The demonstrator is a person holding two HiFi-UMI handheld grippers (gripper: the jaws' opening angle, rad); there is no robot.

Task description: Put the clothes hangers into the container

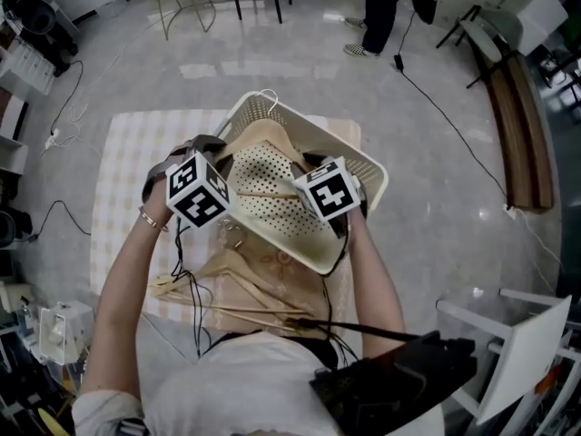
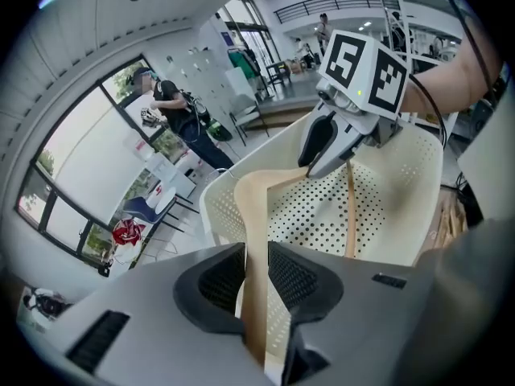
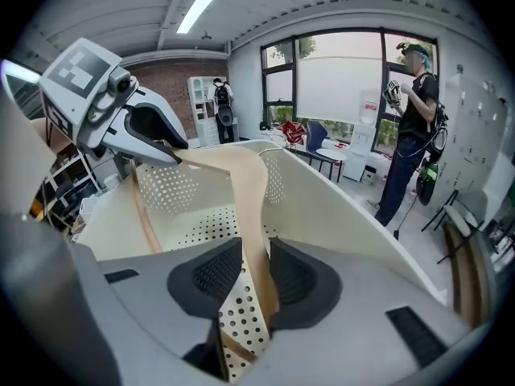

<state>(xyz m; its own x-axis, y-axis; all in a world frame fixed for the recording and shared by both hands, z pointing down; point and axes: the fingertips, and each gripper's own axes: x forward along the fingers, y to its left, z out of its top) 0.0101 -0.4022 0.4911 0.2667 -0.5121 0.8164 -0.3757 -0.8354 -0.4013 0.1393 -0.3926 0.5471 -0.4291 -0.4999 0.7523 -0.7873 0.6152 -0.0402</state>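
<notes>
I hold a pale wooden hanger (image 1: 266,141) by its two arms over a white perforated basket (image 1: 372,173) that stands tilted on a checked cloth. My left gripper (image 1: 221,178) (image 2: 256,278) is shut on one arm of the hanger (image 2: 256,215). Its other arm (image 3: 251,207) runs between the jaws of my right gripper (image 1: 313,178) (image 3: 253,273); it leans on one pad, with a slit of basket showing beside the other pad. Each gripper view shows the other gripper at the far end of the hanger. More wooden hangers (image 1: 238,291) lie on the cloth near my body.
The checked cloth (image 1: 127,153) covers the floor under the basket. A white chair (image 1: 531,348) stands at the right, a wooden bench (image 1: 526,143) at the far right. A person's legs (image 1: 379,12) and chair legs are at the top. Cables trail across the floor.
</notes>
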